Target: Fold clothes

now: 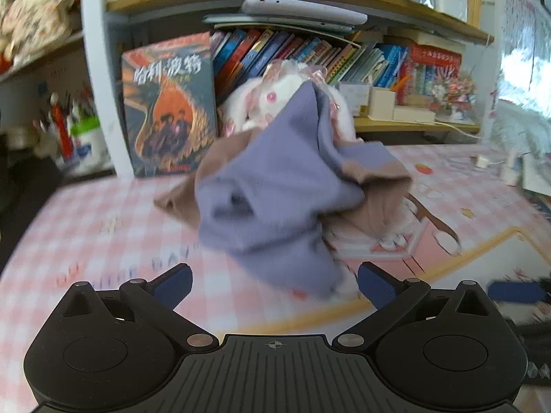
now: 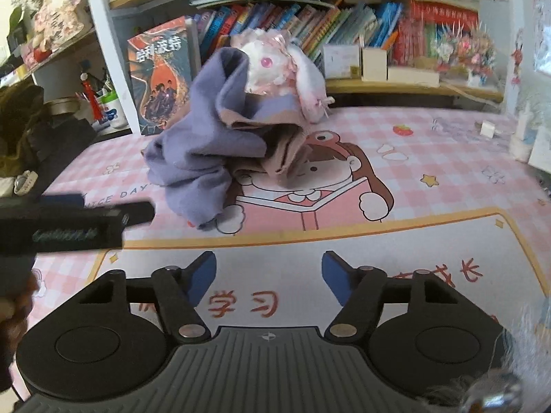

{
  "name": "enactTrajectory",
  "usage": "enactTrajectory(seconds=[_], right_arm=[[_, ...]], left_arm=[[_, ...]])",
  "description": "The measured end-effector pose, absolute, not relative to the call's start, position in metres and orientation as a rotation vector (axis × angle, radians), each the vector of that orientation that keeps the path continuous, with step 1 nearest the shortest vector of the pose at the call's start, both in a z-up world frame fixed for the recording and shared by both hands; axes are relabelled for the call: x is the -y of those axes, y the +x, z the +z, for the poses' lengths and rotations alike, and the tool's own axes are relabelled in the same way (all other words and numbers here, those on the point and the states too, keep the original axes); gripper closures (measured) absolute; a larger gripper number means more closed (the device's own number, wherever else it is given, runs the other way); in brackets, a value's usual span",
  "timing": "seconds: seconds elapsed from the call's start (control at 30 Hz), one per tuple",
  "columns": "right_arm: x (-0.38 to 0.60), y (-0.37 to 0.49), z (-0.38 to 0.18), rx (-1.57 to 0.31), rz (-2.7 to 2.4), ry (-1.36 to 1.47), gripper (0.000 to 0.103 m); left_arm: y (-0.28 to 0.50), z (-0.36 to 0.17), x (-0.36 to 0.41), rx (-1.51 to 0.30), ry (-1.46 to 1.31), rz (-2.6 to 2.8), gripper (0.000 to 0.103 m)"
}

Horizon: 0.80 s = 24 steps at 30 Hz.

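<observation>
A crumpled purple and tan-brown garment (image 1: 275, 186) (image 2: 206, 144) lies heaped on the pink checked desk mat (image 1: 86, 227) (image 2: 430, 158), its upper part draped against a white plush rabbit (image 1: 275, 96) (image 2: 272, 65). My left gripper (image 1: 274, 284) is open just short of the garment's near hem, with nothing between its blue pads. My right gripper (image 2: 268, 277) is open too, farther back over the white part of the mat. The left gripper's black body (image 2: 69, 220) shows at the left of the right wrist view, and a blue pad of the right gripper (image 1: 516, 290) shows at the right of the left wrist view.
Behind the garment stand a large upright book (image 1: 168, 110) (image 2: 160, 72) and a shelf row of books (image 1: 327, 55) (image 2: 344, 24). A pen pot (image 1: 82, 130) sits far left. Small white items (image 2: 489, 127) lie at the mat's far right. A person's hand (image 2: 13, 309) shows at the left edge.
</observation>
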State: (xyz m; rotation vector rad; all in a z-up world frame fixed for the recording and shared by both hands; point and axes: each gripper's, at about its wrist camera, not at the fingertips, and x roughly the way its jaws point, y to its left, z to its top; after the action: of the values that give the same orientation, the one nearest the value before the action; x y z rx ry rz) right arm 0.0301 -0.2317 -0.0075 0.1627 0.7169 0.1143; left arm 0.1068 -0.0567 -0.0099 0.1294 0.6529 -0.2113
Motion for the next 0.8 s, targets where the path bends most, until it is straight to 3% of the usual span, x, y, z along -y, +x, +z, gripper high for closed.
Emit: enactTrajectory(seconds=[0.47, 0.57, 0.63, 0.7, 0.8], right_arm=[[0.275, 0.063, -0.025, -0.765, 0.229, 0.237, 0.036], [0.279, 0.065, -0.026, -0.768, 0.239, 0.233, 0.036], [0.282, 0.066, -0.026, -0.767, 0.248, 0.236, 0.036], [0.284, 0.067, -0.026, -0.765, 0.257, 0.240, 0.038], [0.288, 0.068, -0.025, -0.764, 0.271, 0.245, 0.038]], left_arm=[[0.195, -0.033, 0.095, -0.690, 0.237, -0.149, 0.003], [0.201, -0.033, 0.095, -0.715, 0.233, -0.120, 0.024], [0.199, -0.027, 0.094, -0.731, 0.206, -0.131, 0.065], [0.195, -0.021, 0.092, -0.760, 0.169, -0.173, 0.089], [0.178, -0.004, 0.092, -0.763, 0.110, -0.209, 0.094]])
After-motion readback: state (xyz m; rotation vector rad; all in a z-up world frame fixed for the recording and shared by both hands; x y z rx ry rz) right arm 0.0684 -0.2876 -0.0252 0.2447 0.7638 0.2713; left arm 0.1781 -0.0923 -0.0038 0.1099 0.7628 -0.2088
